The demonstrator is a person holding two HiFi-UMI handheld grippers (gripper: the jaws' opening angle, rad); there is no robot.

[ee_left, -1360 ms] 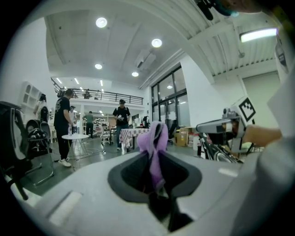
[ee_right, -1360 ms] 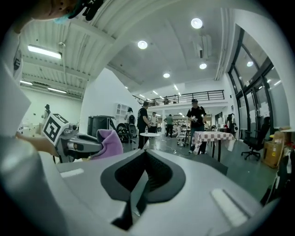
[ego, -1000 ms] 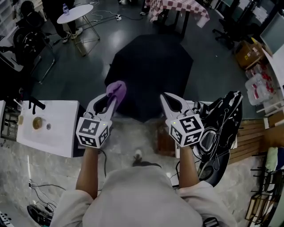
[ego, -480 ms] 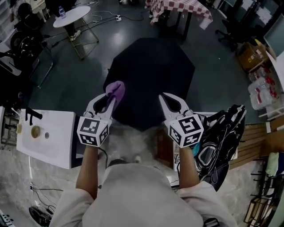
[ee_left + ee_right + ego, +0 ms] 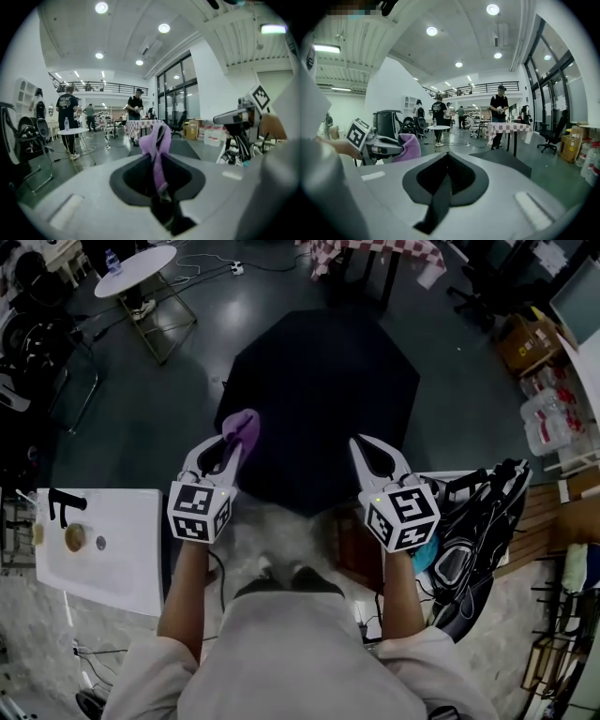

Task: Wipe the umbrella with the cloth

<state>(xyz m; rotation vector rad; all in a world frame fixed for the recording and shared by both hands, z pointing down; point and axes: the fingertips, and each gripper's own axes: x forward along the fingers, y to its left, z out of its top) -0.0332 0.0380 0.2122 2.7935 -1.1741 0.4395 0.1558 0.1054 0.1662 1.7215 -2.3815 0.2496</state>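
A black open umbrella (image 5: 323, 399) rests canopy-up on the dark floor in front of me. My left gripper (image 5: 233, 440) is shut on a purple cloth (image 5: 243, 426), which bunches above the jaw tips over the umbrella's near left edge. In the left gripper view the cloth (image 5: 159, 143) hangs between the jaws, with the umbrella (image 5: 185, 148) low beyond it. My right gripper (image 5: 363, 442) is shut with nothing in it, over the umbrella's near right edge. In the right gripper view the right gripper (image 5: 447, 155) points past the umbrella (image 5: 502, 162), with the left gripper (image 5: 378, 144) and cloth (image 5: 408, 146) at the left.
A white counter (image 5: 112, 549) stands at my left and a black bag (image 5: 473, 531) on a stand at my right. Beyond the umbrella are a round white table (image 5: 131, 263) and a checkered-cloth table (image 5: 375, 247). Boxes and water jugs (image 5: 548, 418) line the right side. People stand far off.
My head view has shifted forward a little, so more of the umbrella shows. Both grippers keep the same pose and the cloth stays in the left one.
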